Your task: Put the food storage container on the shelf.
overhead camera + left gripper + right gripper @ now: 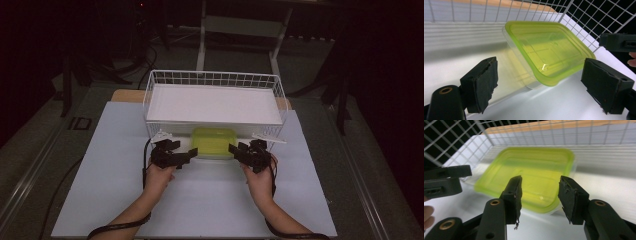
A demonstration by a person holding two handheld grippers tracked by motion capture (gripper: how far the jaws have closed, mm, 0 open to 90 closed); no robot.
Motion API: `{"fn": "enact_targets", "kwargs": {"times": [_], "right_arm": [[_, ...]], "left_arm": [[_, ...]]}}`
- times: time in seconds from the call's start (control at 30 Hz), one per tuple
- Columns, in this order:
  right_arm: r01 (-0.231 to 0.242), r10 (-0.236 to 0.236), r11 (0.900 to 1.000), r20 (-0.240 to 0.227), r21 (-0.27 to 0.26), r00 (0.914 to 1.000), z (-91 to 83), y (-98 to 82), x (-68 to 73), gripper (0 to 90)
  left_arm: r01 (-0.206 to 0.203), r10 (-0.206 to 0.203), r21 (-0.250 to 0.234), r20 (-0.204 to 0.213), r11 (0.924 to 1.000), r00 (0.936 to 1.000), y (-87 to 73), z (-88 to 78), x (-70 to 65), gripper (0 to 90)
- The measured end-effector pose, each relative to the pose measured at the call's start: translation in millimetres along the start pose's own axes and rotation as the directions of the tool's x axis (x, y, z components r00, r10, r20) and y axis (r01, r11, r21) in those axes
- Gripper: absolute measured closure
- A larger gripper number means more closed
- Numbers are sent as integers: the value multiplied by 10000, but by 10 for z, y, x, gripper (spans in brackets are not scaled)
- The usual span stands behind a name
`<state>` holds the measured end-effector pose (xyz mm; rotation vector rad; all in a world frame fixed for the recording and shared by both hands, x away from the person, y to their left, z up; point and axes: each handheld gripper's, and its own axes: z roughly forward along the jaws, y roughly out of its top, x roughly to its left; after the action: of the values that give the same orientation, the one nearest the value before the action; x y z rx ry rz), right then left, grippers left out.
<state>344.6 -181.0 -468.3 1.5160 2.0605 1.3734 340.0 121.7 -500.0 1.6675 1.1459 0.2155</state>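
Observation:
A clear plastic box with a yellow-green lid lies flat on the white board, its far side against the front wall of the wire basket. My left gripper is just off the box's left end, pointing at it. Its jaws are open wide, and the lid shows beyond them with nothing between the pads. My right gripper is at the box's right end, open, its jaws a short way above the near edge of the lid without touching it.
The white wire basket with a white liner stands behind the box at the back of the white board. Its mesh rises close behind the lid. Dark floor, cables and a frame's legs surround the table.

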Motion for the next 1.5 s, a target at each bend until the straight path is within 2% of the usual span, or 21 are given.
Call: {"fn": "enact_targets", "kwargs": {"times": [0.03,0.1,0.17,0.2,0.23,0.27,0.33,0.43,0.53,0.6,0.73,0.87,1.07,1.23,1.5], "right_arm": [[4,-3,10000,-56,55,10000,-15,-8,24,552],[55,-50,9998,-279,183,9996,-38,-30,77,562],[62,-52,9997,-382,243,9993,-47,-55,116,588],[90,-75,9994,-441,339,9990,-44,-75,141,598],[90,-75,9994,-441,339,9990,-44,-75,141,598],[145,-126,9991,-470,395,9988,-40,-93,160,613],[276,-244,9979,-565,583,9981,-6,-158,214,649],[509,-469,9958,-542,760,9974,36,-224,256,736],[683,-630,9930,-568,959,9964,77,-281,304,823],[761,-692,9907,-639,1128,9956,104,-309,333,897],[824,-735,9875,-701,1343,9948,165,-354,379,900],[887,-780,9845,-746,1516,9942,227,-387,400,900],[968,-905,9821,-461,1614,9948,418,-391,401,899],[936,-919,9821,-179,1636,9956,542,-374,362,900],[761,-775,9840,25,1612,9970,678,-295,309,899]], "left_arm": [[62,-61,-56,195,10000,9998,-5,-37,-14,121],[-37,33,128,324,9999,9995,-9,-83,-51,16],[-272,261,229,451,9994,9986,-24,-131,-101,15],[-494,485,265,364,9984,9982,-35,-154,-132,15],[-494,485,265,364,9984,9982,-35,-154,-132,15],[-765,756,210,413,9968,9963,-56,-202,-184,15],[-994,989,124,363,9950,9944,-82,-257,-228,15],[-1134,1133,29,275,9935,9932,-131,-327,-267,15],[-1068,1068,-12,325,9943,9938,-189,-370,-283,15],[-1316,1318,-71,213,9913,9911,-245,-400,-298,15],[-1625,1627,-126,158,9866,9865,-315,-422,-297,15],[-1835,1850,-529,238,9816,9825,-353,-434,-283,15],[-2108,2115,-525,81,9761,9774,-379,-407,-290,15],[-2041,2051,-449,185,9779,9786,-396,-390,-287,15],[-2023,2032,-424,197,9784,9789,-404,-379,-281,15]]}}
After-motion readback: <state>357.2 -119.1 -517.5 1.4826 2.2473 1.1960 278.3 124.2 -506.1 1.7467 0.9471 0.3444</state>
